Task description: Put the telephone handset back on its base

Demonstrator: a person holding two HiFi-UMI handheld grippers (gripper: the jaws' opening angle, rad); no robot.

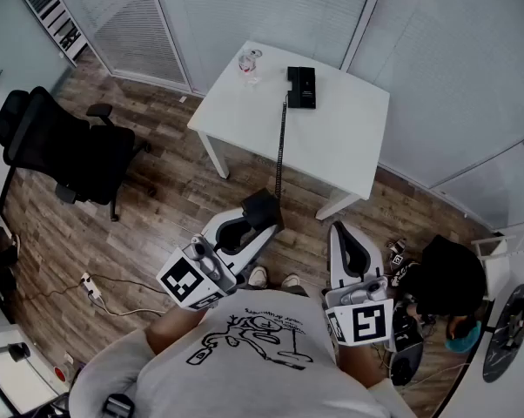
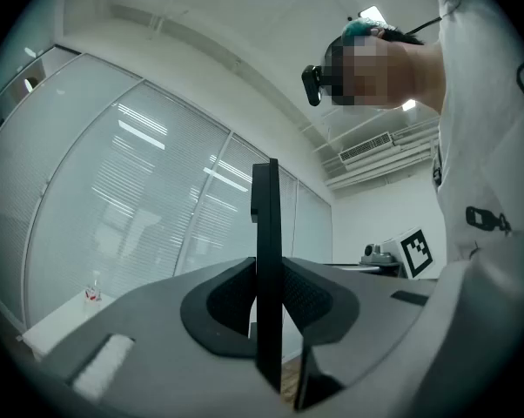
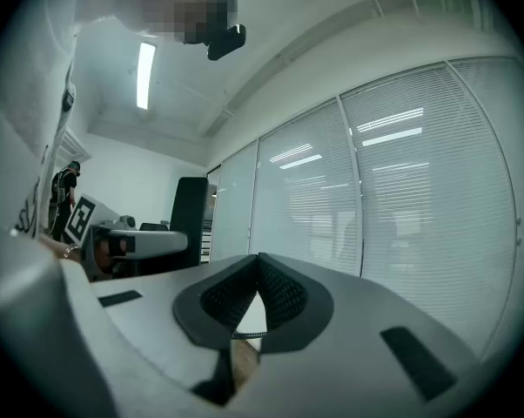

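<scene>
Head view shows a black chair (image 1: 66, 146) far off to the left, out of the way. Next comes the left gripper (image 1: 257, 226), down near the person's body. It pinches the black handset (image 1: 262, 205) tight. In the left gripper view the pads (image 2: 310, 296) press on both flat sides of the handset (image 2: 264, 225), which stands up thin like a board. I think it is squeezed that hard so it will not slip on the way. A curly cord (image 1: 280, 142) runs from the handset up to the base (image 1: 301, 87). The base sits near the back edge of the white table (image 1: 340, 151), well apart from the handset. So the handset is not home yet and has to be carried forward over the floor to the table. The cord hangs fairly straight, so a pull the wrong way could drag the base. On the right is the right gripper (image 1: 341, 228), held low beside the person. In the right gripper view its jaws are pressed together with nothing in them (image 3: 258, 275). I think it just waits, ready to steady the base if that is needed.
</scene>
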